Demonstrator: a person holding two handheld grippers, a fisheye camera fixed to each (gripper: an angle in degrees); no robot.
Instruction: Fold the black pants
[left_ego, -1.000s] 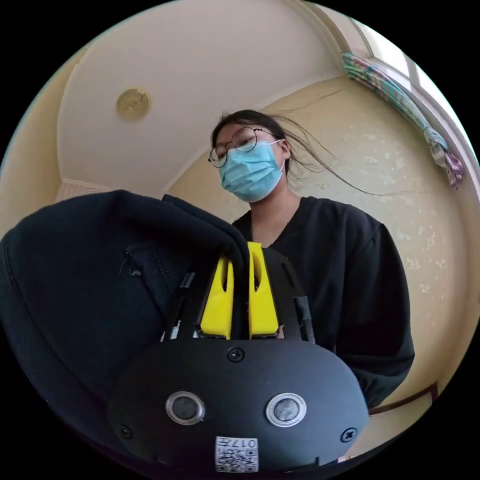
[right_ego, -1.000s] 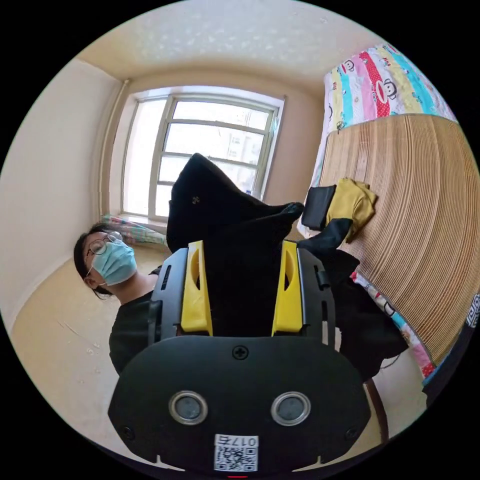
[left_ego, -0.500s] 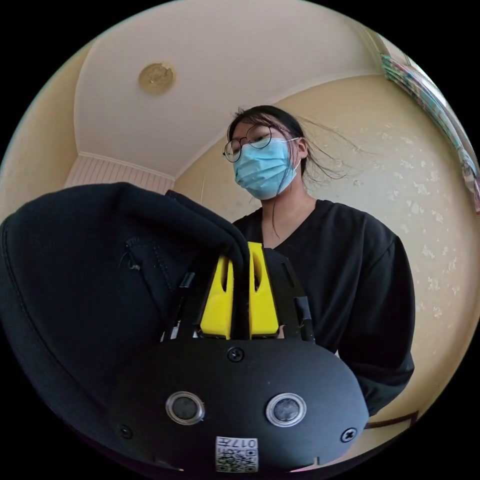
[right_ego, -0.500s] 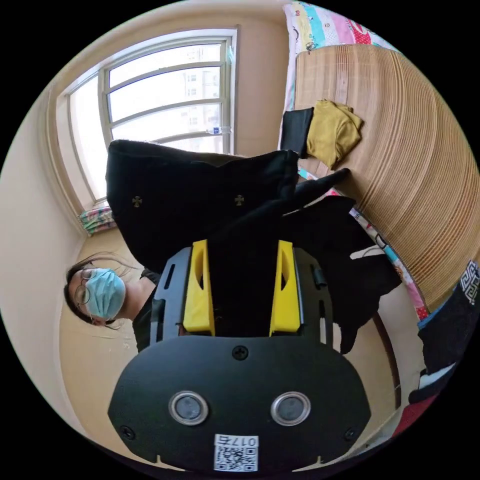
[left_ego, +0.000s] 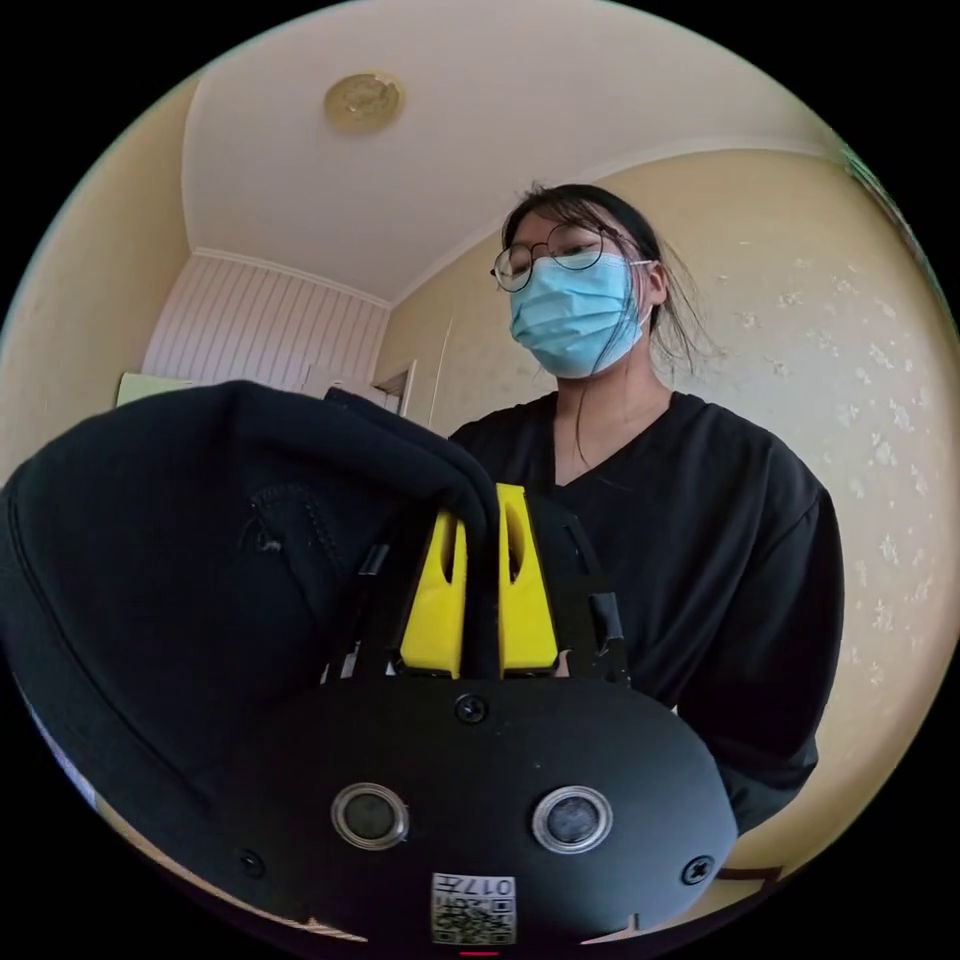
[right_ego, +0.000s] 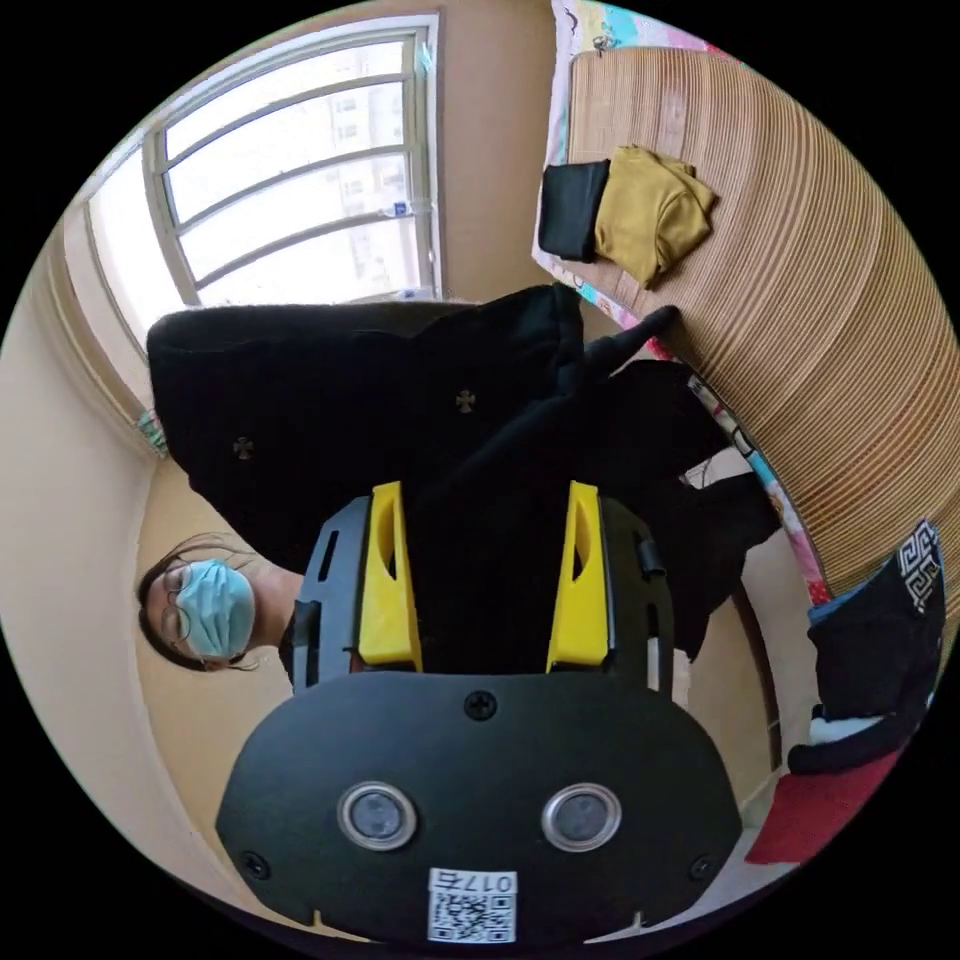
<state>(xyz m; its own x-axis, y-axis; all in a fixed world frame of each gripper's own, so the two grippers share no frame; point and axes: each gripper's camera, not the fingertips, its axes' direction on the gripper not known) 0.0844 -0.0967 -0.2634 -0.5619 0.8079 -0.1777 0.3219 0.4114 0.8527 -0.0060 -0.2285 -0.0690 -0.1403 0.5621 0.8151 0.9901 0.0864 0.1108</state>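
Black fabric of the pants (left_ego: 190, 560) bulges over the left gripper (left_ego: 480, 505) in the left gripper view, where the two yellow jaws stand almost together with a thin fold of the cloth clamped between them. Behind the jaws a person (left_ego: 700, 560) in a dark top faces the camera, with a pale ceiling and a round ceiling fitting (left_ego: 363, 100) overhead.

Seen from the right gripper view, the right gripper (right_ego: 487, 500) has its yellow jaws standing wider, with a thick bunch of the pants packed between them and pressed on both sides. From there the garment spreads up and across the picture as a broad dark panel in front of a window (right_ego: 290, 190), held in the air between the two tools. Part of the cloth trails toward the edge of a bed covered with a ribbed bamboo mat (right_ego: 840, 330). A mustard-yellow garment (right_ego: 655, 210) and a folded black piece (right_ego: 570, 210) lie side by side and touching on the mat, well apart from the pants. Dark and red clothing (right_ego: 850, 740) sits near the view's lower right edge
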